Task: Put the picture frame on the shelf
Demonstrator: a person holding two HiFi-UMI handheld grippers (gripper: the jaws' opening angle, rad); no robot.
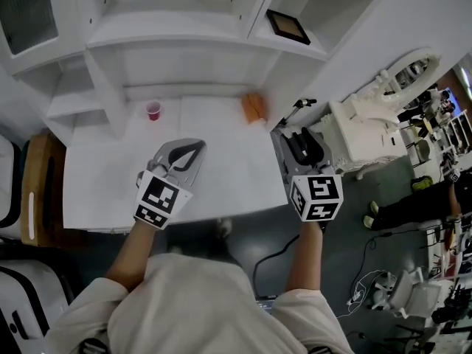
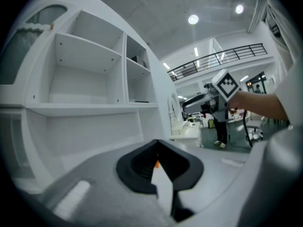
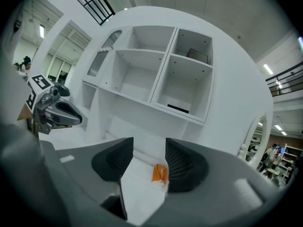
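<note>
Here the left hand-held gripper (image 1: 193, 147) is pressed together and empty, forearm stretched over the tabletop (image 1: 96, 183). The right hand-held gripper (image 1: 301, 131) is spread partway and empty, at the tabletop's right edge, pointing shelfward. The picture frame (image 1: 287, 26) lies flat in the shelf's (image 1: 184, 32) right compartment.

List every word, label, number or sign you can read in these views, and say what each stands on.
No readable text in any view.
Cube on the left gripper and cube on the right gripper: black-and-white square marker patterns, not letters.
Orange packet on the table: any print is too small to read.
Picture frame on the shelf: dark, nothing legible.
Red cup: no label visible.
</note>
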